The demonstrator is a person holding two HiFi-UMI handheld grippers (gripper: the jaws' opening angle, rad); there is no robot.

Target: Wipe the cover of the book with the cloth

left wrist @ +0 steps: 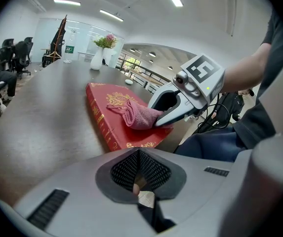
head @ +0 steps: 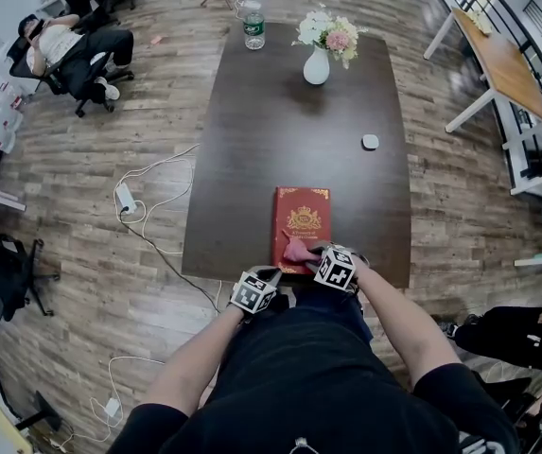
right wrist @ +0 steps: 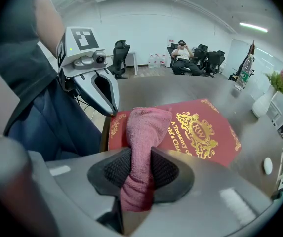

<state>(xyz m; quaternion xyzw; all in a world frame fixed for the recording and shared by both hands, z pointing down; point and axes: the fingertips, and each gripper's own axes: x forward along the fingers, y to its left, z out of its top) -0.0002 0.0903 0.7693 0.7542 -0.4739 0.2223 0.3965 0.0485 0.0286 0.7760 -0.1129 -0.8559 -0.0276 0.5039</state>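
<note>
Dark table (head: pixel 280 140) below. My left gripper (left wrist: pixel 140 176) sits pinched together, empty, off the near left corner of the book (right wrist: pixel 205 137). My right gripper (right wrist: pixel 137 174) clamps the cloth (right wrist: pixel 143 127), with the cover just ahead. I'd press it flat and sweep forward evenly.

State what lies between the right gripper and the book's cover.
The pink cloth, held by the right gripper, rests on the book; right gripper view shows it.

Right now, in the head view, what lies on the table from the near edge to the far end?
pink cloth → red book → small white object → vase of flowers → water bottle
</note>
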